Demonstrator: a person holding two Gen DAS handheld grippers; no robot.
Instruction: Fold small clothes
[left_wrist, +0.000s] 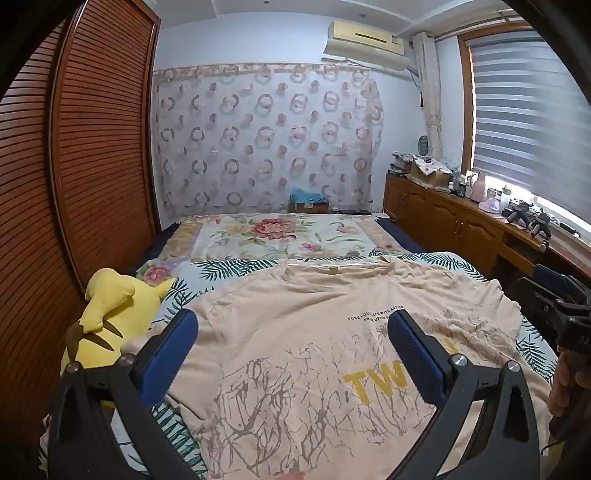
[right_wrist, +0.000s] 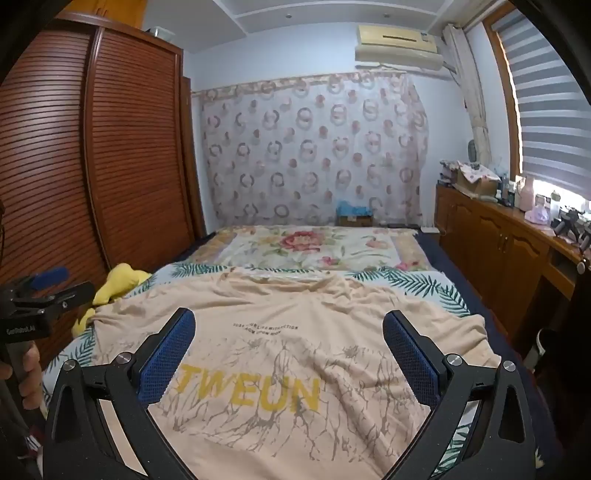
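The soft, light shirt is lying flat on the bed, both claws are hanging wide apart holding nothing, and pinching its floppy edges looks best.

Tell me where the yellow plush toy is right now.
The yellow plush toy lies at the bed's left edge, beside the louvered wardrobe, against the left side of the spread peach T-shirt; in the right wrist view only part of it shows.

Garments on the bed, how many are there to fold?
1: a peach T-shirt printed TWEUN lies spread face up on the leaf-print sheet, between both open grippers. The yellow plush toy beside it is no garment. Others may be hidden.
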